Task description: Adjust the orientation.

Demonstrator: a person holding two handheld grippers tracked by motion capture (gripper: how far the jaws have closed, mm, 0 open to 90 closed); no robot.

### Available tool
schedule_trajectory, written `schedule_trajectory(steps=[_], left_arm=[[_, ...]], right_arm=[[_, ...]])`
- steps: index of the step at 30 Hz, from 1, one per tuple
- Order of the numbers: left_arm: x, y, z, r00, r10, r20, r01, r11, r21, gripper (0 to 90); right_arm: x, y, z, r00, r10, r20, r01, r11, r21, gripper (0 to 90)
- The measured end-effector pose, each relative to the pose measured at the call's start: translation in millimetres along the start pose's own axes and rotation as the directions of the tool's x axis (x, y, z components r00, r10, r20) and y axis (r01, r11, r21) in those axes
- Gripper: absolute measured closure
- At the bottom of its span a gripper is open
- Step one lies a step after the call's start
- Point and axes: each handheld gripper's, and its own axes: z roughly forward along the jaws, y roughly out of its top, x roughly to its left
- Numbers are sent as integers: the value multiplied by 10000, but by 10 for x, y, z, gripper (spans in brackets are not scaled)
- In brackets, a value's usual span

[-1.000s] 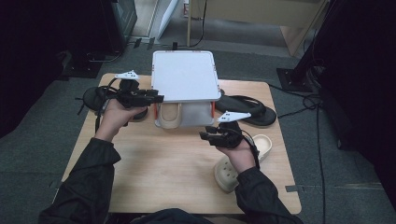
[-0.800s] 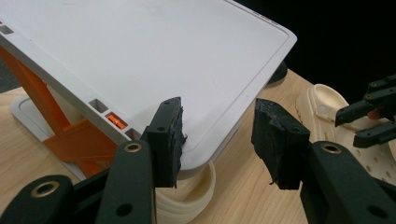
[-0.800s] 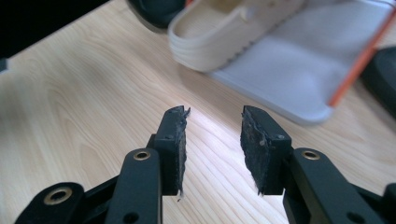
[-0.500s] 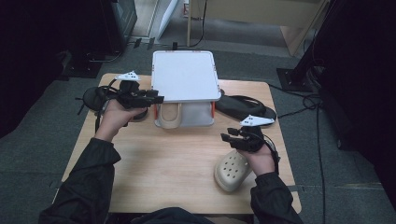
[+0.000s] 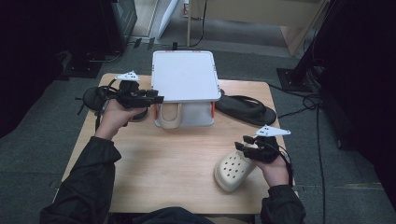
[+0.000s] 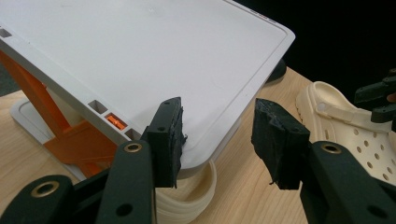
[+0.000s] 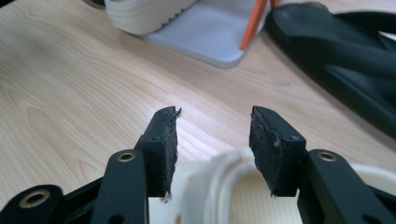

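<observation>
A white shoe rack (image 5: 184,74) with orange struts stands at the table's back middle, and one cream clog (image 5: 169,115) lies under its top shelf. My left gripper (image 5: 158,99) is at the shelf's front left corner. In the left gripper view its left pad (image 6: 169,140) overlaps the shelf corner (image 6: 205,140), while the right pad stands apart from it. A second cream clog (image 5: 232,170) lies near the front right. My right gripper (image 5: 240,145) hovers over its heel end; its jaws have just been opening, and the clog's rim (image 7: 219,186) sits below the pads untouched.
A black flip-flop (image 5: 245,109) lies right of the rack, close to my right gripper (image 7: 212,140). A black shoe (image 5: 93,98) sits at the table's left edge behind my left hand. Bare wood (image 5: 177,158) spans the front middle. Grey carpet and cables surround the table.
My right hand has moved rightward from the rack's front to the clog's heel end, and its jaws have spread wider. The left hand and the rack have stayed put.
</observation>
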Motion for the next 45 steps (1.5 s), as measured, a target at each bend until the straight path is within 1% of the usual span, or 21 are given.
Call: schedule_trajectory(steps=[4, 7, 11, 13, 16, 18, 21, 22, 24, 25, 27, 29, 30, 31, 32, 33, 35, 38, 39, 43, 45], left_arm=[[14, -4, 3, 10000, -13, 75, 13, 10000, -64, 535], [17, -5, 4, 10000, -13, 92, 13, 10000, -71, 535], [20, -6, 3, 9999, 18, 112, -17, 10000, -73, 536], [18, -7, 3, 10000, 32, 93, -32, 10000, -77, 536], [17, -7, 4, 10000, 40, 86, -39, 10000, -81, 535], [18, -8, 4, 10000, 45, 87, -45, 10000, -86, 535], [15, -8, 7, 10000, 51, 52, -51, 9999, -98, 535], [14, -8, 7, 10000, 63, 44, -62, 9999, -97, 535], [14, -8, 7, 10000, 68, 41, -68, 9999, -103, 535], [15, -8, 6, 10000, 76, 38, -76, 9999, -99, 535], [16, -8, 7, 10000, 76, 41, -76, 9999, -109, 535], [18, -9, 8, 10000, 79, 45, -78, 9999, -117, 536], [19, -9, 7, 10000, 77, 53, -76, 9999, -119, 535], [20, -9, 7, 9999, 85, 56, -84, 9999, -114, 536], [20, -9, 6, 9999, 92, 56, -91, 9999, -113, 535], [19, -9, 7, 9999, 96, 54, -96, 9999, -115, 535], [18, -9, 8, 9999, 95, 32, -94, 9999, -123, 536], [18, -9, 11, 9999, 119, 9, -119, 9998, -136, 535], [19, -10, 11, 9999, 108, 13, -108, 9998, -148, 536], [14, -10, 11, 9999, 156, -25, -156, 9998, -135, 536], [16, -12, 9, 9998, 178, -16, -178, 9997, -135, 536]], right_arm=[[-34, -97, -27, 9998, 120, 144, -122, 9999, 99, 504], [-64, -162, -21, 9994, 233, 266, -242, 9992, 318, 488], [-93, -184, -6, 9989, 461, 81, -462, 9986, 261, 482], [-95, -193, 11, 9983, 587, -47, -585, 9977, 353, 476], [-94, -218, 49, 9979, 621, -196, -608, 9963, 607, 466], [-82, -235, 78, 9985, 518, -163, -504, 9959, 750, 453], [-90, -239, 85, 9963, 824, -227, -804, 9935, 807, 460], [-99, -242, 87, 9935, 1104, -280, -1076, 9904, 871, 485], [-133, -250, 97, 9828, 1704, -709, -1624, 9810, 1062, 553], [-136, -247, 97, 9772, 1950, -836, -1845, 9757, 1184, 589], [-124, -230, 99, 9754, 2042, -833, -1927, 9728, 1282, 611], [-118, -200, 100, 9700, 2306, -769, -2179, 9650, 1458, 666], [-118, -185, 98, 9624, 2605, -771, -2464, 9564, 1565, 699], [-127, -169, 102, 9542, 2852, -906, -2677, 9488, 1677, 713], [-134, -157, 108, 9476, 2991, -1121, -2780, 9451, 1715, 729], [-133, -145, 115, 9426, 3073, -1306, -2845, 9439, 1677, 734], [-96, -106, 132, 9439, 3054, -1255, -2861, 9462, 1509, 740], [-24, -13, 183, 9355, 3139, -1625, -2969, 9473, 1203, 746], [7, 29, 208, 9305, 3212, -1762, -3054, 9457, 1111, 746], [156, 187, 364, 9287, 3029, -2137, -2922, 9529, 808, 740], [236, 240, 456, 9290, 2960, -2222, -2863, 9552, 754, 737]])
